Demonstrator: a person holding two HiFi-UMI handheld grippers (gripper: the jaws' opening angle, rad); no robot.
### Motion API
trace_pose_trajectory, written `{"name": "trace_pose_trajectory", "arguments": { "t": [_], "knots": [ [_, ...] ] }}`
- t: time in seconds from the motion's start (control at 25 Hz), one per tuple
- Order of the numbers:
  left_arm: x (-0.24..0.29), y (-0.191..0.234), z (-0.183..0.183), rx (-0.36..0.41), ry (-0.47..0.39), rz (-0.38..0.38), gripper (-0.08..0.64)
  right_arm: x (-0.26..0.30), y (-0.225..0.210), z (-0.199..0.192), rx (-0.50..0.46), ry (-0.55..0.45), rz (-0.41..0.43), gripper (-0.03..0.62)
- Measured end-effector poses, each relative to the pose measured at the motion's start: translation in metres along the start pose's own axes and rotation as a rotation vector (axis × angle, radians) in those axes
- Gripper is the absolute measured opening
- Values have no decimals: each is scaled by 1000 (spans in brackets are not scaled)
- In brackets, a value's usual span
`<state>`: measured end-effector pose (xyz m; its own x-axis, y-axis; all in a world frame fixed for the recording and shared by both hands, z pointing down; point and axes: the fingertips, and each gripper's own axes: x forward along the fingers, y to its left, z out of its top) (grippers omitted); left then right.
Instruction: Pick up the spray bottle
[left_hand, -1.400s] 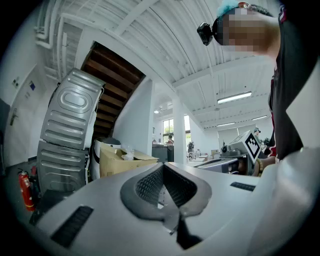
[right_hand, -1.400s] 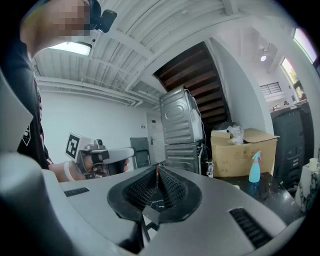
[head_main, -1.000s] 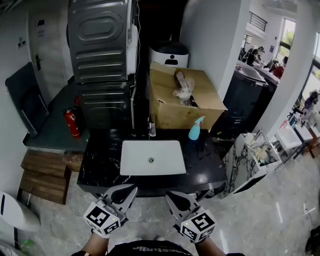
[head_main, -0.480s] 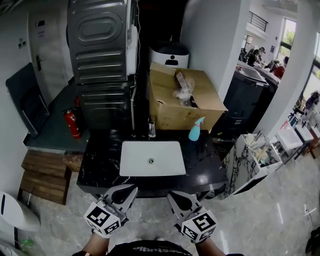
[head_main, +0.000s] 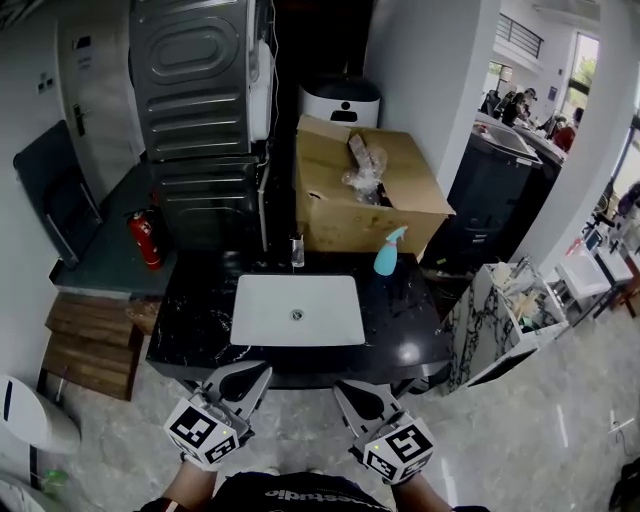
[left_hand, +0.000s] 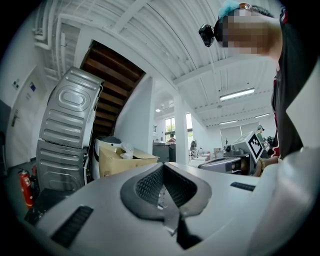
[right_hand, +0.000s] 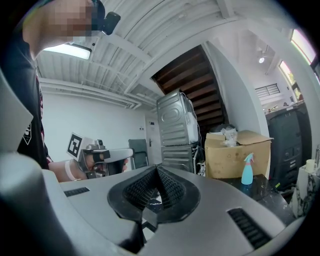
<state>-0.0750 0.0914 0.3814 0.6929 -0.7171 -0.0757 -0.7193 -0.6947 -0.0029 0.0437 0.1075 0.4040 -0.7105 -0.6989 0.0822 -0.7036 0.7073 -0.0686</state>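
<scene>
The light blue spray bottle (head_main: 386, 252) stands upright at the back right of the black counter (head_main: 195, 322), just in front of a cardboard box (head_main: 362, 205). In the right gripper view the spray bottle (right_hand: 247, 170) shows far off to the right, in front of the same box (right_hand: 237, 152). Both grippers are held side by side short of the counter's front edge, well away from the bottle. My left gripper (head_main: 254, 373) (left_hand: 162, 168) is shut with nothing in it. My right gripper (head_main: 346, 391) (right_hand: 156, 169) is also shut and holds nothing.
A white sink basin (head_main: 297, 310) sits in the counter's middle, with a small tap (head_main: 297, 250) behind it. Stacked grey machines (head_main: 192, 120) rise at the back left, with a red fire extinguisher (head_main: 145, 240) beside them. Wooden steps (head_main: 90, 345) lie left, a marbled cabinet (head_main: 490, 320) right.
The view and both grippers have crept slightly toward the counter; the sink and bottle sit a little lower and further left in the picture. Both grippers stay shut.
</scene>
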Motion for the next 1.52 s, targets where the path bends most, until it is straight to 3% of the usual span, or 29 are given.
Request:
{"name": "trace_pose_trajectory", "arguments": {
  "t": [0.32,0.56,0.88,1.24,1.52],
  "knots": [
    [24,-15,-8,10,30,6,15,-12,-25,-9,21,1,14,37],
    [42,9,-22,-7,35,1,15,12,-43,-20,34,26,8,37],
    [80,83,-27,-26,10,-35,15,83,-76,-9,9,44,-23,37],
    [118,190,-12,-14,-31,-58,15,192,-102,25,-8,-7,-32,37],
    [138,241,-20,-37,-22,-105,15,237,-123,25,-25,20,-112,37]
  ]
}}
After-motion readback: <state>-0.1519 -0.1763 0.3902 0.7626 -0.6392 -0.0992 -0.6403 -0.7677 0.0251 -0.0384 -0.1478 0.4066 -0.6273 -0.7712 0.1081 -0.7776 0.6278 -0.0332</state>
